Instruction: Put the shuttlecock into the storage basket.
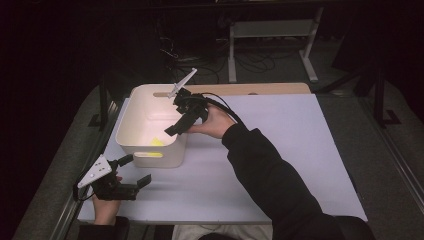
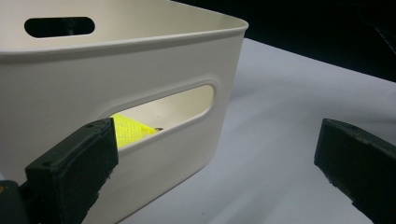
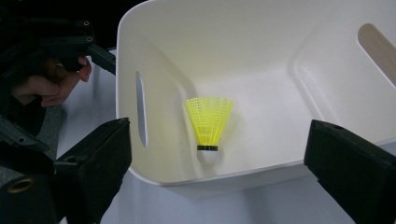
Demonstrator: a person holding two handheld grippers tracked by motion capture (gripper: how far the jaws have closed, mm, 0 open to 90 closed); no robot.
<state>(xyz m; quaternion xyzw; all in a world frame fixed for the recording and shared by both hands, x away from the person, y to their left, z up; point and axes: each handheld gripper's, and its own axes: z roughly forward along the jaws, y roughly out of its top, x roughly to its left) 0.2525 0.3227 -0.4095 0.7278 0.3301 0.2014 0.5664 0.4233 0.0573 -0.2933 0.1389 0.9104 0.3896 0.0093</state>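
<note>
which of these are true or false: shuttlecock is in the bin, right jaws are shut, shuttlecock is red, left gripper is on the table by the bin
1. The yellow shuttlecock lies inside the white bin. True.
2. The right gripper has its jaws shut. False: they stand wide apart, empty, over the bin.
3. The shuttlecock is red. False: its skirt is yellow, its cork white.
4. The left gripper is near the bin's front corner, outside it, jaws open. True.

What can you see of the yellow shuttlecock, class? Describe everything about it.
The shuttlecock has a bright yellow, mesh-like plastic skirt, a thin black band and a white rounded cork. It lies on the floor of the white bin, near the wall with the handle slot, its cork toward the near wall. Only the bin touches it; both grippers are clear of it.
</note>
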